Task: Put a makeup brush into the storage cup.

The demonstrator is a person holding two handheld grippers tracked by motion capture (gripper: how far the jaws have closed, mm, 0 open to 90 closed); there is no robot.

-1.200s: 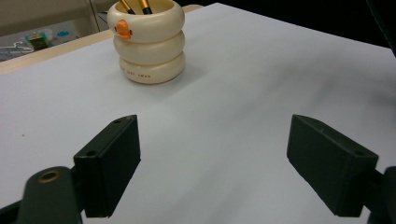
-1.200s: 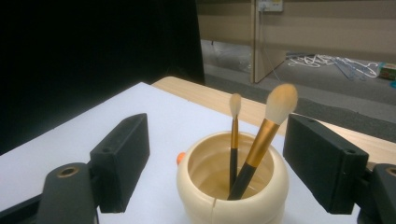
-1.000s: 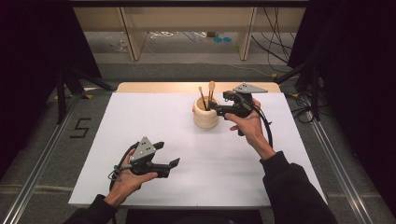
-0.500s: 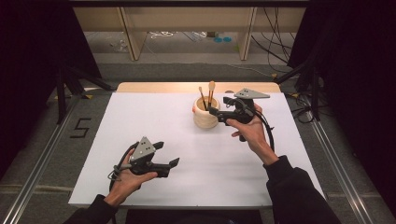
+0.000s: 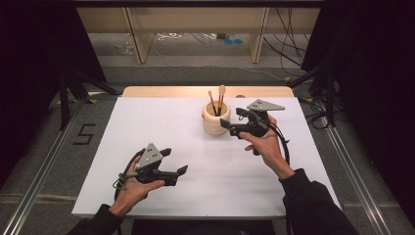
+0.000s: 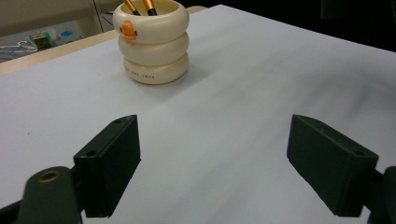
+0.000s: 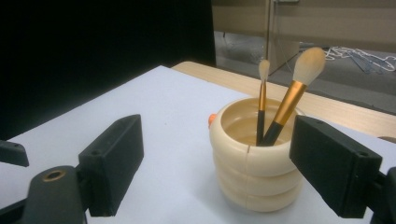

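Observation:
A cream ringed cup (image 5: 216, 120) stands at the back middle of the white table and holds two makeup brushes (image 5: 219, 99) with orange-gold handles. My right gripper (image 5: 232, 118) is just right of the cup, open, jaws pointing at it and holding nothing. In the right gripper view the cup (image 7: 252, 172) lies close ahead between the spread jaws of the right gripper (image 7: 217, 163), with a thin brush (image 7: 262, 93) and a fat brush (image 7: 299, 79) upright in it. My left gripper (image 5: 174, 160) rests open near the front left. The left gripper (image 6: 215, 149) faces the far-off cup (image 6: 152, 46).
The white tabletop (image 5: 161, 122) has a wooden strip (image 5: 161, 91) along its back edge. Beyond it stand table legs (image 5: 134, 34) and loose cables (image 5: 288, 29) on the floor. A cable trails from the right gripper along the person's forearm (image 5: 279, 161).
My right gripper has drifted a little toward the person beside the cup, still open. The left gripper has stayed put.

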